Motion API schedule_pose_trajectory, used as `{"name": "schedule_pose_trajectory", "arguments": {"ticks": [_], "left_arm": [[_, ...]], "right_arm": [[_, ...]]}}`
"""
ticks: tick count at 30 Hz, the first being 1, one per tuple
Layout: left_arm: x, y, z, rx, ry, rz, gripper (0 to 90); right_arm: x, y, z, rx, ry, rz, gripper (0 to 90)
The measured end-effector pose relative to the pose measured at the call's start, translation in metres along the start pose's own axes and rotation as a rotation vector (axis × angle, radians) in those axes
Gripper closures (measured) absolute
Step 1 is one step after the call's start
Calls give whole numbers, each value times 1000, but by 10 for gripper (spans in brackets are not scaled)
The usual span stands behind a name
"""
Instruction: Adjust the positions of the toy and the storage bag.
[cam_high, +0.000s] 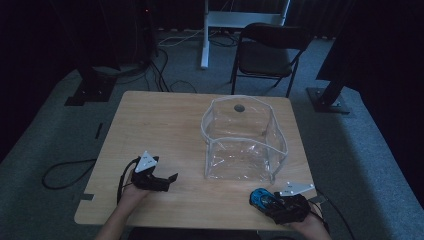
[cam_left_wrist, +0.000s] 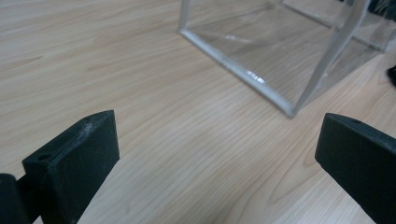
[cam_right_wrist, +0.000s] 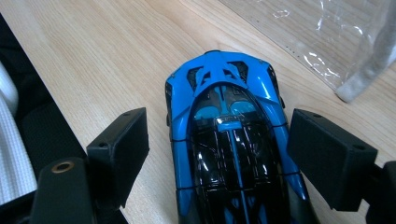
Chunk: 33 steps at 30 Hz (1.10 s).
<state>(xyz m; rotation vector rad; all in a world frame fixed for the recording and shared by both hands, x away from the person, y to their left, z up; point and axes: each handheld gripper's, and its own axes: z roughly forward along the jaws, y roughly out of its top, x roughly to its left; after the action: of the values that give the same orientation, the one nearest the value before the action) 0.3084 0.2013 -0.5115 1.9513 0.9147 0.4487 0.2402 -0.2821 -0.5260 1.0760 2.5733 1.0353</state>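
1. Wooden counter (cam_high: 150, 130) stands on grey carpet in a dim room, with a dark folding chair (cam_high: 267, 52) beyond its far edge.
2. A clear plastic pouch (cam_high: 244, 140) stands open on the counter, right of centre.
3. A blue and black toy car (cam_right_wrist: 231, 140) lies on the counter near the front right corner, just beside the pouch.
4. Right claw (cam_right_wrist: 219, 154): released, jaws straddling the car, not pressing it.
5. Left claw (cam_left_wrist: 215, 163): released, empty, low over bare wood, facing the pouch.

A glossy blue-and-black toy sports car (cam_right_wrist: 229, 135) sits upright on its wheels on the wooden table, near its front edge
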Motion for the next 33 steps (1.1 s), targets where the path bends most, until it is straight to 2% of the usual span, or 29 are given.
{"name": "schedule_pose_trajectory", "arguments": {"ticks": [5, 12, 16, 20, 26, 33], "left_arm": [[8, -14, -9, 20, 28, -17, 3], [20, -29, -22, 42, 71, -52, 3], [28, -37, -31, 87, 116, -62, 3], [37, -47, -41, 108, 151, -93, 4], [51, -61, -56, 153, 197, -129, 4], [62, -71, -63, 182, 231, -159, 4]], "right_arm": [[-2, -1, -3, 8, -40, 2, 200], [-1, -2, 4, 50, -46, -14, 199], [2, -1, 10, 90, -65, -37, 192], [3, -2, 16, 129, -91, -60, 193], [5, 0, 19, 159, -112, -75, 194], [6, 3, 21, 174, -98, -87, 194]]}}
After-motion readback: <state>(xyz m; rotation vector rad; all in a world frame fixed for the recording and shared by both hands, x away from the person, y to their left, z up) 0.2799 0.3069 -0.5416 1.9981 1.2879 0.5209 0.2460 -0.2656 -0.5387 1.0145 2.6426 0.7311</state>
